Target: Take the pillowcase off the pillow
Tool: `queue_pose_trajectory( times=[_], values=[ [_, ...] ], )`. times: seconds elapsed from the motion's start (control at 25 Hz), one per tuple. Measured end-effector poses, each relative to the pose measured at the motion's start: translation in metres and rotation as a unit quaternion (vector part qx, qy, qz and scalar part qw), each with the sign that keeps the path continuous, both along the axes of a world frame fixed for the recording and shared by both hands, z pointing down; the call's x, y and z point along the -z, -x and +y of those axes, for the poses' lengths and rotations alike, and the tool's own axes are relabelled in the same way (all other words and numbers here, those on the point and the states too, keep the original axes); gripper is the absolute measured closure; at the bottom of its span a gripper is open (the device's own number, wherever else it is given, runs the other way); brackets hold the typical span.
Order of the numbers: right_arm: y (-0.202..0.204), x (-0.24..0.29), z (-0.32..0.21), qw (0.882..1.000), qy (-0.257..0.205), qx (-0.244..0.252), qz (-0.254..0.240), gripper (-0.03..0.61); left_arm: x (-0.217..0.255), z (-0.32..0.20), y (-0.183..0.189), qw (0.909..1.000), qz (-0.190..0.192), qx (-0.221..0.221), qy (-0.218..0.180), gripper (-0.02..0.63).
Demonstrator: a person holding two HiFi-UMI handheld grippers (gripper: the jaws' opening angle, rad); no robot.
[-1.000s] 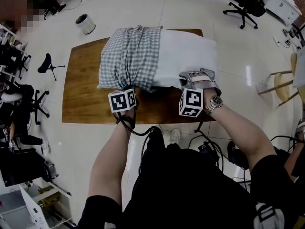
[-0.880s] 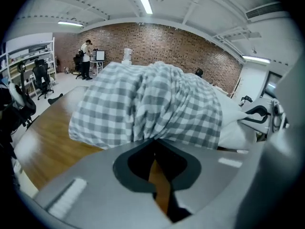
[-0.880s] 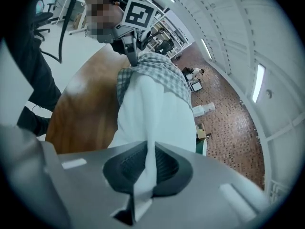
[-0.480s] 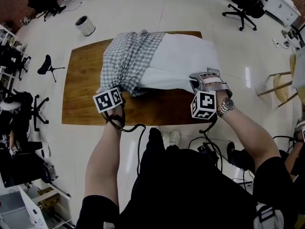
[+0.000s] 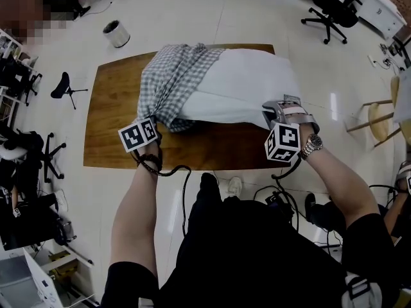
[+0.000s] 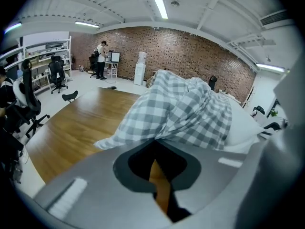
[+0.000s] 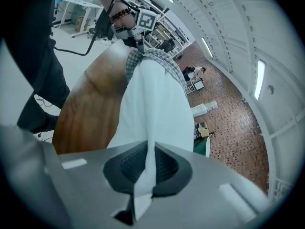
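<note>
A white pillow (image 5: pixel 247 82) lies across the wooden table (image 5: pixel 109 114), its right part bare. A grey-and-white checked pillowcase (image 5: pixel 173 79) is bunched over its left end. My left gripper (image 5: pixel 153 123) is at the near left corner of the bundle, shut on a fold of the pillowcase (image 6: pixel 183 113); the cloth runs straight into my left gripper (image 6: pixel 155 142). My right gripper (image 5: pixel 270 113) is at the near right corner, shut on a pinch of white pillow fabric (image 7: pixel 152 104) that passes between the jaws of my right gripper (image 7: pixel 147 163).
The table's near edge (image 5: pixel 192 162) runs just in front of both grippers. A small white bin (image 5: pixel 116 33) stands on the floor beyond the table's left end. Office chairs (image 5: pixel 327 5) stand at the back right, a wooden chair (image 5: pixel 379 117) at the right.
My left gripper has pulled left and slightly nearer with the pillowcase, baring more white pillow. My right gripper has shifted right with the pillow corner.
</note>
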State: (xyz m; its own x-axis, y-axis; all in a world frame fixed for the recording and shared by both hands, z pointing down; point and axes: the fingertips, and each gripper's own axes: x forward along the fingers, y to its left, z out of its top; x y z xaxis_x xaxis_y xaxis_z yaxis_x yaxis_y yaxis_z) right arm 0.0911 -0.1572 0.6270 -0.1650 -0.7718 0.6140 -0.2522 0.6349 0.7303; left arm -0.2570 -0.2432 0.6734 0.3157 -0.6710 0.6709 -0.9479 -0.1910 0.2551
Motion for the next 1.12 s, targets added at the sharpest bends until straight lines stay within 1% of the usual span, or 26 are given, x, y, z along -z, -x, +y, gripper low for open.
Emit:
queue_pose_trajectory(
  times=[0.12, 0.28, 0.44, 0.52, 0.64, 0.72, 0.76, 0.88, 1.0, 1.12],
  values=[
    [-0.004, -0.003, 0.001, 1.000, 0.003, 0.000, -0.002, 0.568, -0.003, -0.002, 0.006, 1.0000, -0.002, 0.004, 0.002, 0.606],
    [0.003, -0.006, 0.003, 1.000, 0.015, 0.001, -0.012, 0.566, -0.006, -0.001, 0.012, 1.0000, -0.003, 0.005, 0.008, 0.606],
    [0.011, -0.008, 0.009, 0.999, 0.019, 0.011, -0.039, 0.549, -0.011, 0.012, 0.004, 0.9998, -0.011, -0.019, 0.000, 0.596],
    [0.016, -0.010, 0.014, 0.998, 0.030, 0.018, -0.061, 0.492, -0.013, 0.019, 0.000, 0.9993, -0.020, -0.032, -0.007, 0.559],
    [0.031, -0.002, 0.025, 0.990, 0.056, 0.041, -0.119, 0.362, -0.010, 0.025, 0.004, 0.9983, -0.034, -0.045, -0.017, 0.516],
    [0.039, 0.012, 0.030, 0.984, 0.067, 0.054, -0.158, 0.345, -0.002, 0.027, 0.010, 0.9979, -0.039, -0.046, -0.025, 0.493],
    [0.043, 0.021, 0.032, 0.980, 0.071, 0.058, -0.177, 0.341, 0.004, 0.028, 0.014, 0.9977, -0.041, -0.043, -0.032, 0.487],
    [0.047, 0.042, 0.034, 0.971, 0.078, 0.060, -0.220, 0.341, 0.022, 0.031, 0.026, 0.9972, -0.044, -0.026, -0.055, 0.513],
    [0.049, 0.047, 0.035, 0.969, 0.079, 0.059, -0.225, 0.341, 0.035, 0.034, 0.033, 0.9964, -0.049, -0.017, -0.067, 0.515],
    [0.056, 0.050, 0.036, 0.969, 0.077, 0.060, -0.225, 0.341, 0.051, 0.036, 0.034, 0.9948, -0.053, -0.019, -0.084, 0.515]
  ],
)
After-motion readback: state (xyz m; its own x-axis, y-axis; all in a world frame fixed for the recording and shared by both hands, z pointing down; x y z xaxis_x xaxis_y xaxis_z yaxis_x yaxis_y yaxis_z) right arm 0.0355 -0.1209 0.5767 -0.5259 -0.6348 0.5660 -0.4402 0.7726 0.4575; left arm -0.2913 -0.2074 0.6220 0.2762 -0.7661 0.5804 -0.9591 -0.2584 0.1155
